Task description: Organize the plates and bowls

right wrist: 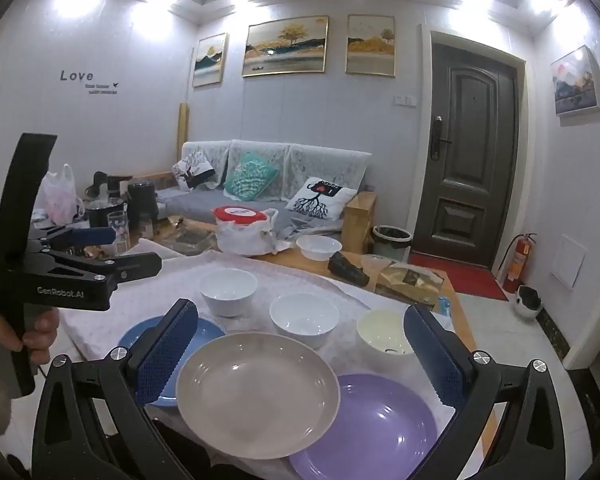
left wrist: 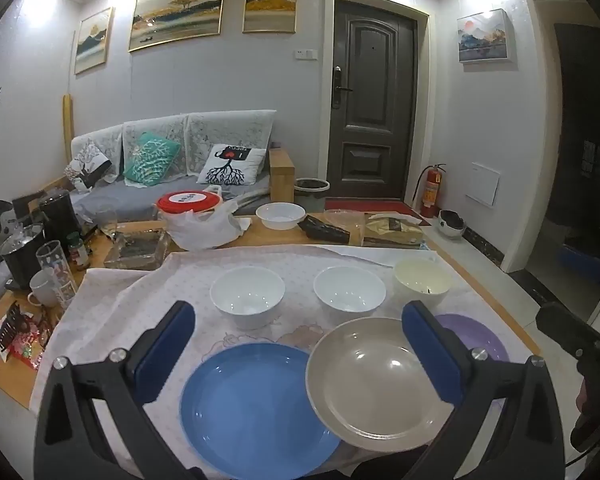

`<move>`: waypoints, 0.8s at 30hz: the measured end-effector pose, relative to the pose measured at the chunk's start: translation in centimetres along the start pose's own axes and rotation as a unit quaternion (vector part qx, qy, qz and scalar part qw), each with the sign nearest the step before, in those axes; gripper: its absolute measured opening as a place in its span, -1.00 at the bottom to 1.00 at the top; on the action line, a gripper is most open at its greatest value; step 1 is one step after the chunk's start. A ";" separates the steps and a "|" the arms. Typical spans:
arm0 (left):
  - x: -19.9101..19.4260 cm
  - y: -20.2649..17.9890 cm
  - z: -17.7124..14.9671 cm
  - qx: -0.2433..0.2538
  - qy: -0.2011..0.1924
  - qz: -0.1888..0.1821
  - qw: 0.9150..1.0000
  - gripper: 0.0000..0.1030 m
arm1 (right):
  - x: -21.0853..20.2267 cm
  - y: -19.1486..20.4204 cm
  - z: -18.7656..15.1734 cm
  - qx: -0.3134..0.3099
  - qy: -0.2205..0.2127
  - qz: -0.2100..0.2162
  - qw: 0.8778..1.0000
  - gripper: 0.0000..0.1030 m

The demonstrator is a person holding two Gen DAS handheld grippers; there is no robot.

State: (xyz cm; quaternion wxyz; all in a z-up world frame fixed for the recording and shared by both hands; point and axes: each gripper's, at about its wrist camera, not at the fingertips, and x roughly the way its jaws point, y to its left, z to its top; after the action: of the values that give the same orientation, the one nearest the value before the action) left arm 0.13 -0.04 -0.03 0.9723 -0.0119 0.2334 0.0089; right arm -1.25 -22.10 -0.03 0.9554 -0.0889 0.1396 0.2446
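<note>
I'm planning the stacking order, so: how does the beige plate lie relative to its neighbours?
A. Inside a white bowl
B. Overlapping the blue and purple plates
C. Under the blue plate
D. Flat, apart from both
B: the beige plate rests across the rims of the blue plate and the purple plate.

Wooden table (left wrist: 268, 236), near half draped in a pale cloth (left wrist: 148, 292). On the cloth: blue plate (left wrist: 252, 408), beige plate (left wrist: 376, 384) overlapping it and the purple plate (right wrist: 372, 428), two white bowls (left wrist: 247, 296) (left wrist: 349, 289), a cream bowl (left wrist: 422, 280). Beyond the cloth: another white bowl (left wrist: 281, 216), glass tray (left wrist: 138, 248).
</note>
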 end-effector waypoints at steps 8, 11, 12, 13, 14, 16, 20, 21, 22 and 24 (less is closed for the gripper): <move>0.0 -0.9 -0.3 0.002 0.000 -0.012 1.000 0.99 | 0.5 0.7 -0.1 -0.006 0.014 0.000 1.000 0.98; 0.0 0.0 -0.3 -0.004 0.001 -0.018 1.000 0.99 | 0.5 1.0 0.1 -0.005 0.016 0.002 1.000 0.98; 0.0 0.0 -0.4 -0.004 0.002 -0.020 1.000 0.99 | 0.5 1.2 0.1 -0.006 0.016 0.002 1.000 0.98; 0.0 0.1 -0.4 -0.005 0.002 -0.022 1.000 0.99 | 0.9 1.2 -0.1 -0.008 0.017 0.002 1.000 0.98; 0.0 0.1 -0.5 -0.005 0.003 -0.022 1.000 0.99 | 0.9 1.2 -0.2 -0.009 0.016 0.002 1.000 0.98; 0.2 -0.1 -0.5 -0.004 0.004 -0.020 1.000 0.99 | 1.0 0.8 -0.4 -0.004 0.015 0.006 1.000 0.98; 0.3 0.1 -0.5 -0.004 0.004 -0.019 1.000 0.99 | 0.9 0.7 -0.3 0.002 0.011 0.010 1.000 0.98; 0.3 0.1 -0.5 -0.002 0.004 -0.017 1.000 0.99 | 0.9 0.7 -0.3 0.003 0.011 0.010 1.000 0.98; 0.3 0.1 -0.5 -0.001 0.004 -0.015 1.000 0.99 | 0.9 0.7 -0.3 0.004 0.011 0.010 1.000 0.98; 0.5 0.1 -0.5 -0.002 0.005 -0.016 1.000 0.99 | 0.9 0.7 -0.3 0.005 0.012 0.011 1.000 0.98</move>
State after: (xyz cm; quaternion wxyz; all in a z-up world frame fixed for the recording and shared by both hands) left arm 0.33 0.04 -0.68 0.9711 -0.0180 0.2380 -0.0065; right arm -0.94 -21.21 -0.68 0.9514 -0.0854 0.1528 0.2534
